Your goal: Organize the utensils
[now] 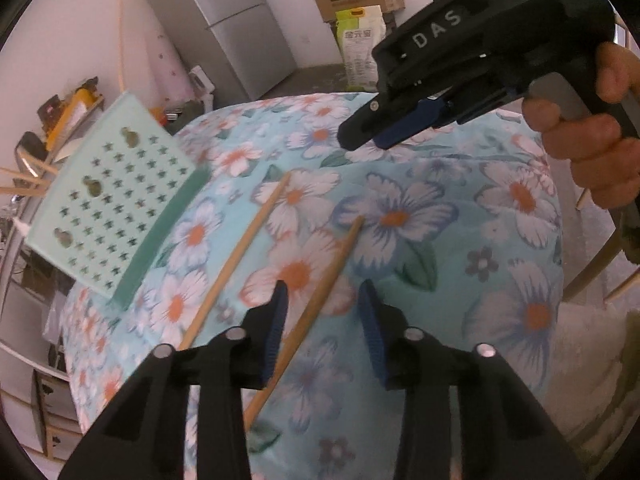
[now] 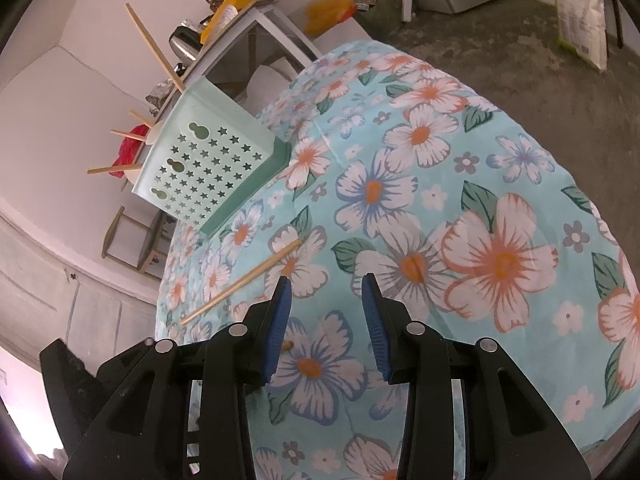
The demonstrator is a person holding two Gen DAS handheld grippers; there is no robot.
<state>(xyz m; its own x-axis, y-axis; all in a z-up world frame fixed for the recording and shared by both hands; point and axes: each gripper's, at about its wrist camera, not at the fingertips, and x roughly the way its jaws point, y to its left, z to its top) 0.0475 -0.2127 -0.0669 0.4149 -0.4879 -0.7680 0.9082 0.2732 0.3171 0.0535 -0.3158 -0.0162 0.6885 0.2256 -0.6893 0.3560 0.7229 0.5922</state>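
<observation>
The left gripper (image 1: pixel 323 300) hangs low over the table (image 1: pixel 460 320), its blue-padded fingers (image 1: pixel 370 320) apart with nothing held. One chopstick (image 1: pixel 316 304) lies beneath them, passing under the gap close to the left-hand finger, its long axis slanting from lower left to upper right. A second chopstick (image 1: pixel 240 252) lies just beside it on the left, nearly parallel and apart from it: two loose chopsticks on the flowered tablecloth (image 1: pixel 400 216).

The right gripper (image 2: pixel 326 292) is held higher, seen from the left wrist camera in the person's hand (image 1: pixel 592 136) at upper right, angled down toward the cloth. Its own camera shows its fingers (image 2: pixel 280 320) apart and empty. Only one of the chopsticks (image 2: pixel 242 282) shows in that view, left of the fingers.

Farther left, a pale green utensil holder (image 2: pixel 208 160) with star-shaped cutouts lies tipped on its side at the table's edge. At least four chopsticks (image 2: pixel 156 48) jut from its far opening, fanned outward.
</observation>
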